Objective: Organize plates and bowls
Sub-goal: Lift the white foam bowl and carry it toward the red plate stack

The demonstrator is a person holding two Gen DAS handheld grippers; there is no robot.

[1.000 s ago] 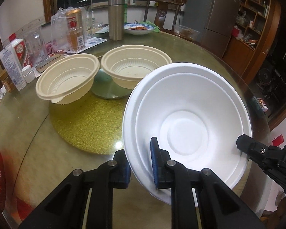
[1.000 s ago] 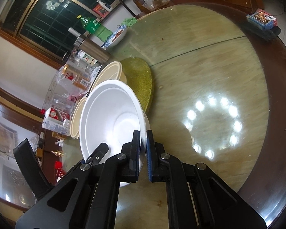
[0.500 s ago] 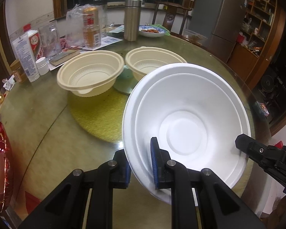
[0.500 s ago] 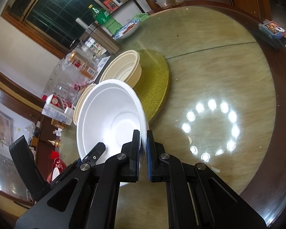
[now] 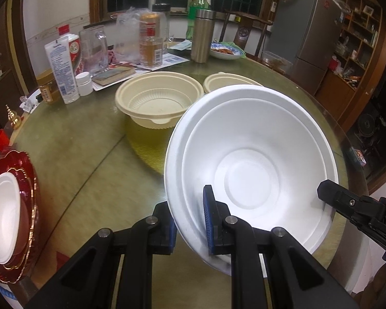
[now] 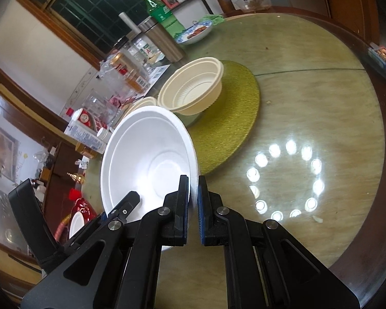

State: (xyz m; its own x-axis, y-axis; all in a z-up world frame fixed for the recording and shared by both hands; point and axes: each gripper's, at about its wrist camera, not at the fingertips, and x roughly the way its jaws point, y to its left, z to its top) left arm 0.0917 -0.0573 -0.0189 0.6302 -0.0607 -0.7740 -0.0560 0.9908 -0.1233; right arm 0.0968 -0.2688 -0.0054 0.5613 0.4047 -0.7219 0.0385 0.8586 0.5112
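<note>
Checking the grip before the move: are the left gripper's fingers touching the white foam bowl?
Touching. In the left wrist view, the left gripper pinches the white foam bowl at its near rim, one finger inside, one outside.

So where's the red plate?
In the left wrist view, the red plate sits at the table's far left edge, with a white bowl on it.

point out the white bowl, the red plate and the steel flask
white bowl point(image 5: 247, 177): left wrist view, on its flat inner bottom.
red plate point(image 5: 29, 180): left wrist view, on its scalloped right rim.
steel flask point(image 5: 202, 38): left wrist view, on the middle of its body.
</note>
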